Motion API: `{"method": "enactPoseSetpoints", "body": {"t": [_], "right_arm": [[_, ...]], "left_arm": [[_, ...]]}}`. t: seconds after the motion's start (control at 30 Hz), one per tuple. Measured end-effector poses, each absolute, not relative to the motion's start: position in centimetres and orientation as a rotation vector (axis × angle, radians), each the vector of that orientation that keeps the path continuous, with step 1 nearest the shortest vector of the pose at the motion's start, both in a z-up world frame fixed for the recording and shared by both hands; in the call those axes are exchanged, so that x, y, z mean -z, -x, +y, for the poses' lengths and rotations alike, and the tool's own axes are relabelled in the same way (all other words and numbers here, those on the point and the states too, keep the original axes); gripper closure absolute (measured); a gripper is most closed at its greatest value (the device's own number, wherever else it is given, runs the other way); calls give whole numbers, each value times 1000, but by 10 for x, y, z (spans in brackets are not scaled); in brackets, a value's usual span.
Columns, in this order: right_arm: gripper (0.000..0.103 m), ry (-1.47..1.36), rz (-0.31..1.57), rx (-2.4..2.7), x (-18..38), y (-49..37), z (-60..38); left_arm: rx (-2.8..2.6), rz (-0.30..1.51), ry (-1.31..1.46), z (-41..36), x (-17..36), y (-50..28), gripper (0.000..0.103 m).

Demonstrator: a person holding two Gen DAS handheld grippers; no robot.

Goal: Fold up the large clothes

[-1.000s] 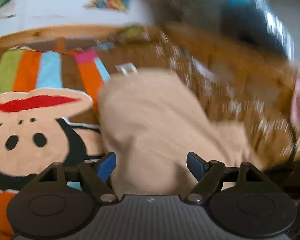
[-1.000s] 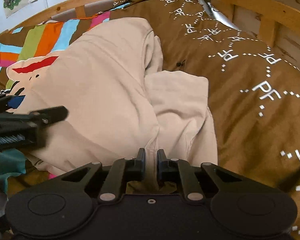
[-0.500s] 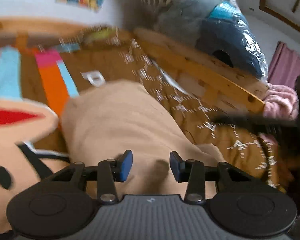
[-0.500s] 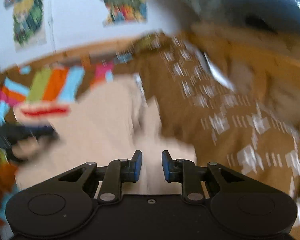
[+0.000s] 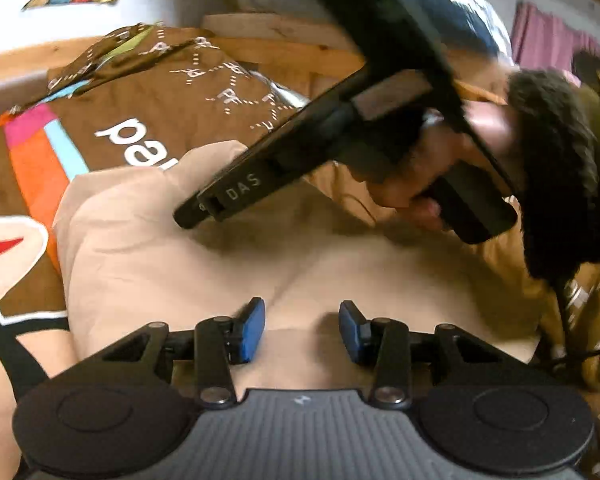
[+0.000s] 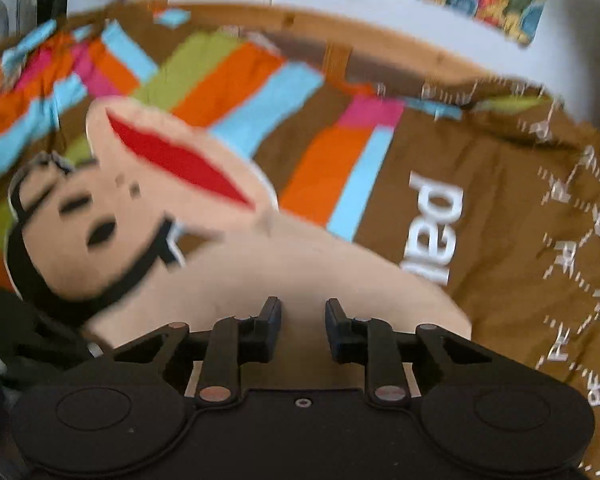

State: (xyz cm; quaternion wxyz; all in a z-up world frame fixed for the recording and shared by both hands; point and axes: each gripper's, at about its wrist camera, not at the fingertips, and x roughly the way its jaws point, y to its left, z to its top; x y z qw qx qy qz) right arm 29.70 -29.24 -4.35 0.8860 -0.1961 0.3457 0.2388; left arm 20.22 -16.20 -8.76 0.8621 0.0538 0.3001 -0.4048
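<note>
A wooden bed frame [image 6: 340,54] is carrying a brown bedspread [image 6: 500,208] that is showing bright stripes, white lettering and a cartoon monkey face [image 6: 112,216] on the left. A beige garment [image 5: 228,264] is lying bunched directly on the bedspread [image 5: 148,108] at the near side, overlapping the lettering's edge.

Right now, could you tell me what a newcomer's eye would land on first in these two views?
Probably the cartoon monkey face on the striped bedspread, at the left of the right wrist view. Next, the beige garment spread across the bed, below both open grippers. In the left wrist view, the right hand-held gripper cuts in from the upper right, its tip just over the cloth.
</note>
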Motion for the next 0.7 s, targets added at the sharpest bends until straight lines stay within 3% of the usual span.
{"method": "enactPoseSetpoints", "body": {"t": [0.13, 0.2, 0.23, 0.47, 0.7], "right_arm": [[78, 262, 812, -445, 70, -310, -327], [87, 186, 825, -406, 83, -314, -343], [97, 181, 823, -382, 88, -314, -347], [93, 205, 775, -332, 71, -283, -351], [95, 185, 802, -296, 89, -268, -367]], "left_arm": [[849, 640, -181, -178, 96, -203, 63], [840, 627, -218, -181, 93, -197, 63], [825, 617, -206, -175, 88, -192, 63], [906, 647, -1, -115, 73, -159, 65], [850, 592, -159, -136, 97, -153, 70]]}}
